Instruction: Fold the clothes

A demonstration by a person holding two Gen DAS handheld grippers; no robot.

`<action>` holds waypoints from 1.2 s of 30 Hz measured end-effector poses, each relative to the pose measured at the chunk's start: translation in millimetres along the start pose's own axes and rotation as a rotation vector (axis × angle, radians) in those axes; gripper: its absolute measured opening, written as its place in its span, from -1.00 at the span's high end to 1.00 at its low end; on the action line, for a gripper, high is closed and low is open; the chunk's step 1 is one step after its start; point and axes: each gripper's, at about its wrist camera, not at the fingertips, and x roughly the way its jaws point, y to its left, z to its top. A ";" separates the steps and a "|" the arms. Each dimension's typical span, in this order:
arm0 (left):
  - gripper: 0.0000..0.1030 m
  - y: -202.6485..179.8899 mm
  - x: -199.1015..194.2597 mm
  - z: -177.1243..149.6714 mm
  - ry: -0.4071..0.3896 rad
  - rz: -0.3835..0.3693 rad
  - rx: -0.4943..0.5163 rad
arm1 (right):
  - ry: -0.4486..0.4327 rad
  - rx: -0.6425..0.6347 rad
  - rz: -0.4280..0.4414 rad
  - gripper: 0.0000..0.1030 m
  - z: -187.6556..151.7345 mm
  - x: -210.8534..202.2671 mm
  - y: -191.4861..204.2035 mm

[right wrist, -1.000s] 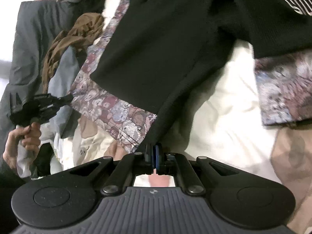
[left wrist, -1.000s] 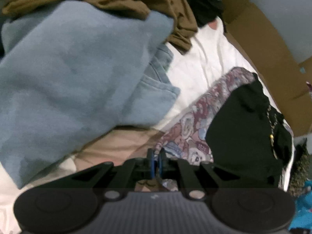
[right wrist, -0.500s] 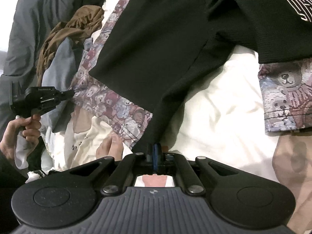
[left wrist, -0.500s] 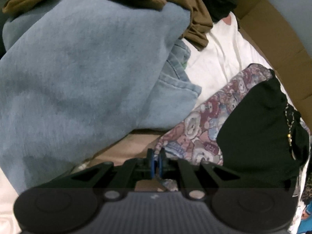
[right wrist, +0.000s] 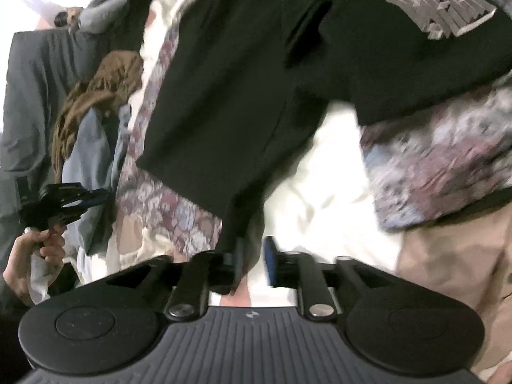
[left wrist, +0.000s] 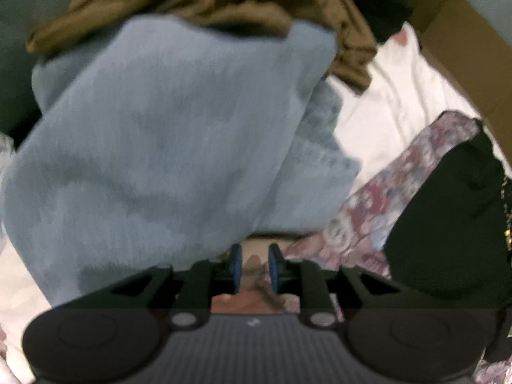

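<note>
A black shirt (right wrist: pixel 256 80) lies spread over a bear-patterned garment (right wrist: pixel 166 204) on a white sheet (right wrist: pixel 320 192). My right gripper (right wrist: pixel 252 257) hovers at the black shirt's lower corner. Its jaws are opening, and the black hem hangs just by the left finger without being pinched. In the left wrist view my left gripper (left wrist: pixel 255 265) is opening too. The patterned garment's (left wrist: pixel 368 217) corner and beige cloth show in the gap between its blue pads, which do not press on them. The black shirt (left wrist: pixel 448 224) lies to its right. From the right wrist view, the left gripper (right wrist: pixel 92 198) points at the patterned hem.
A light blue sweatshirt (left wrist: pixel 160 160) bulks up just beyond the left gripper, with a brown garment (left wrist: pixel 208 0) heaped behind it. Cardboard (left wrist: pixel 464 48) borders the sheet at far right. A grey cloth (right wrist: pixel 32 96) lies at left and beige cloth (right wrist: pixel 454 256) at lower right. A hand (right wrist: pixel 35 256) holds the left gripper.
Both grippers, shut half a second ago, now have parted jaws. The left one has let go of the patterned corner, the right one of the black hem. Both views have shifted and blurred.
</note>
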 end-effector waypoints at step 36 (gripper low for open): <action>0.30 -293.9 -84.6 18.2 -0.010 -0.198 0.631 | -0.452 0.138 -0.103 0.21 21.0 -143.6 -93.5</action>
